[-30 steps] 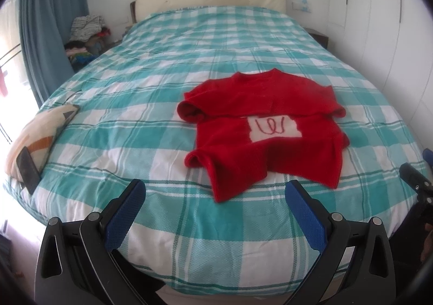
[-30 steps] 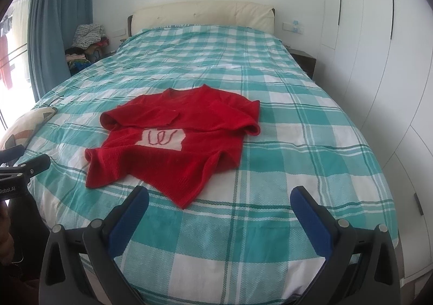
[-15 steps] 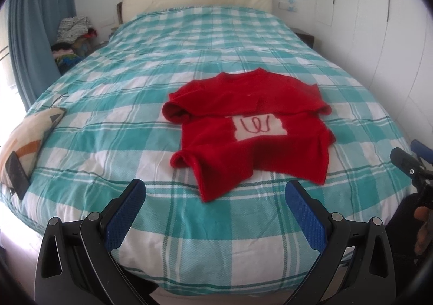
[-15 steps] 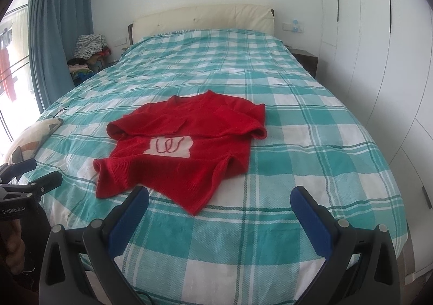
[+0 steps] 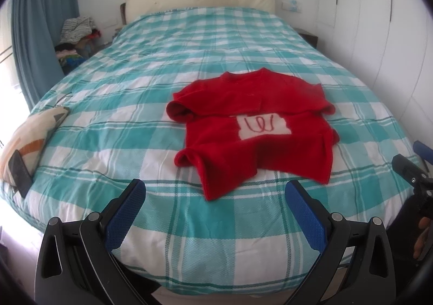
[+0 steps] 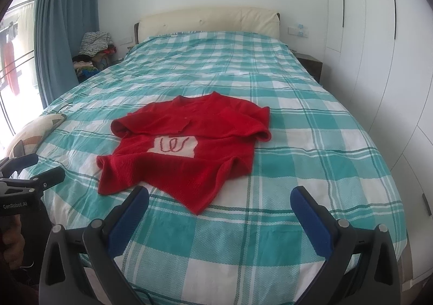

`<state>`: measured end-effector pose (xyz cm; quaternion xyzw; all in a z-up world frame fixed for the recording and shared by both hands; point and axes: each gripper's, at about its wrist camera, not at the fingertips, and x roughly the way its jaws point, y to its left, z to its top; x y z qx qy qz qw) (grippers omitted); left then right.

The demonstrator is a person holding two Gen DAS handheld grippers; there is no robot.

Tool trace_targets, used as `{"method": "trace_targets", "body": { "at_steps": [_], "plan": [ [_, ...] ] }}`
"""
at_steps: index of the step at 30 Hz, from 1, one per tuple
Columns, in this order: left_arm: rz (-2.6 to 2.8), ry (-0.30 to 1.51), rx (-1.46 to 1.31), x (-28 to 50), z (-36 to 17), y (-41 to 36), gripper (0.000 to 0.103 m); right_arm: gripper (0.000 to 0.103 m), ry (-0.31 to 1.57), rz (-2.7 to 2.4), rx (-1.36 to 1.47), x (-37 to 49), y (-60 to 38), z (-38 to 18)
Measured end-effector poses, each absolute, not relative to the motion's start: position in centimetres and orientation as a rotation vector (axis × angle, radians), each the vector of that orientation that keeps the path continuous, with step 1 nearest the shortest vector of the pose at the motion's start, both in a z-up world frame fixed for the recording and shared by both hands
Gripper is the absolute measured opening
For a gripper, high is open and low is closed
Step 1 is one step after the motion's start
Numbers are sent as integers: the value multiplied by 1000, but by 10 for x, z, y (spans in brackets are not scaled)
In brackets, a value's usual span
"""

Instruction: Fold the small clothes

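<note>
Two spread claws, red sweater (image 5: 257,126) untouched

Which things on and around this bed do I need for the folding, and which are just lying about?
Needed:
- red knitted sweater with white patch
- teal-and-white checked bedspread

Lying about:
- beige patterned cushion
- dark phone on it
- heap of clothes beside blue curtain

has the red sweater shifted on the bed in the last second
No. The red sweater lies on the same checks of the plaid bedspread, folds unchanged; only the cameras moved.
</note>
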<state>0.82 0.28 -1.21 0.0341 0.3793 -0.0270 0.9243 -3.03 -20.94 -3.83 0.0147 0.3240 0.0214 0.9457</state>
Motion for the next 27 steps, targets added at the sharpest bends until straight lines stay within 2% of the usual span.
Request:
{"method": "trace_targets", "body": {
  "at_steps": [27],
  "plan": [
    [-13, 797, 22, 13, -18, 20, 103, 103, 708, 53, 96, -31, -215, -42]
  ]
}}
